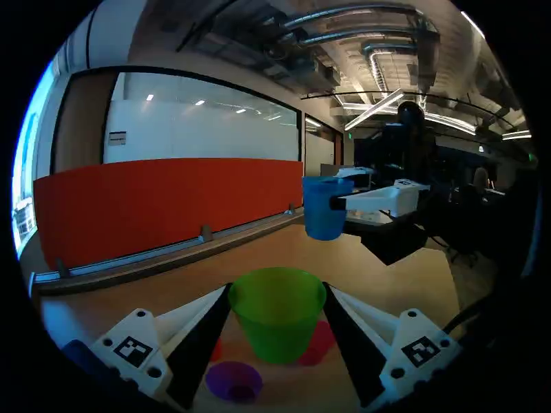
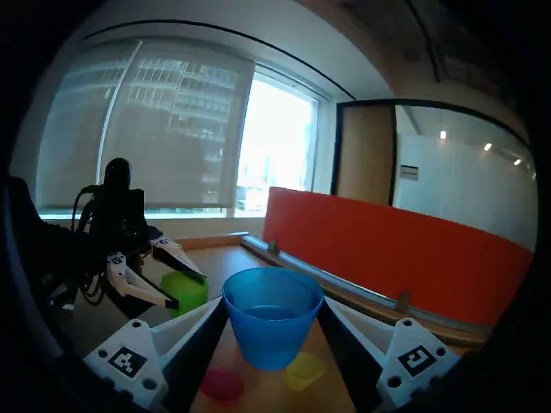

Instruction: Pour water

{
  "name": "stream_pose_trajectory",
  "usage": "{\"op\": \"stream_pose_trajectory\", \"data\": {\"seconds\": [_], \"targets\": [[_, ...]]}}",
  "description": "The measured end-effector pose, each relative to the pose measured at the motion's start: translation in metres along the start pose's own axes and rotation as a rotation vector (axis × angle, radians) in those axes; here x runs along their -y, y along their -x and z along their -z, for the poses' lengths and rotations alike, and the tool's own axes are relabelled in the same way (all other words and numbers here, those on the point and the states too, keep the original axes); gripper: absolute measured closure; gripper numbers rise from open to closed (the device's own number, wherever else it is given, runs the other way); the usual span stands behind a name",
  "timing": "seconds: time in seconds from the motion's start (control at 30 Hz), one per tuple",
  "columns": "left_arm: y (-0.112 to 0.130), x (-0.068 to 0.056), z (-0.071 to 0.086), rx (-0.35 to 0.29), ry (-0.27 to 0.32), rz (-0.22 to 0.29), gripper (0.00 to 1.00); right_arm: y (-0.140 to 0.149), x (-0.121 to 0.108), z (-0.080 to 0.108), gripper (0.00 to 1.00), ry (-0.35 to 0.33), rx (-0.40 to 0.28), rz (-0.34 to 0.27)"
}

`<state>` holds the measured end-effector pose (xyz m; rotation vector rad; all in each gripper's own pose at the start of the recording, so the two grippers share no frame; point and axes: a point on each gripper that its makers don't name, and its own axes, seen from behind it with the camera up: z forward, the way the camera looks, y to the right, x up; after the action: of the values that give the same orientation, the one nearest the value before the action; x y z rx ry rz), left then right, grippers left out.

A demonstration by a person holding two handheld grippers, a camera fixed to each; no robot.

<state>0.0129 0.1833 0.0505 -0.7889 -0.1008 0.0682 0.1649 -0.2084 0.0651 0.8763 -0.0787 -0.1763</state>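
In the left gripper view my left gripper (image 1: 277, 323) is shut on a green cup (image 1: 277, 311), held upright above the wooden table (image 1: 386, 268). Farther off in that view the right gripper (image 1: 342, 203) holds a blue cup (image 1: 324, 206) in the air. In the right gripper view my right gripper (image 2: 273, 323) is shut on the blue cup (image 2: 272, 313), upright, with water in its lower part. At the left of that view the left gripper (image 2: 162, 282) holds the green cup (image 2: 184, 289).
A purple cup (image 1: 234, 380) and pink cups (image 1: 318, 341) stand on the table under the green cup. A pink cup (image 2: 222, 384) and a yellow cup (image 2: 304, 368) stand under the blue one. An orange divider panel (image 1: 165, 199) runs along the table's far edge.
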Motion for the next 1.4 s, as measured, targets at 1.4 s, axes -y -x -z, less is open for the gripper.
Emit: {"op": "stream_pose_trajectory", "data": {"seconds": [1.4], "targets": [[0.014,-0.04,0.005,-0.037,0.105,0.007,0.09,-0.051,0.036,-0.033,0.09,-0.091,-0.034,0.378]]}}
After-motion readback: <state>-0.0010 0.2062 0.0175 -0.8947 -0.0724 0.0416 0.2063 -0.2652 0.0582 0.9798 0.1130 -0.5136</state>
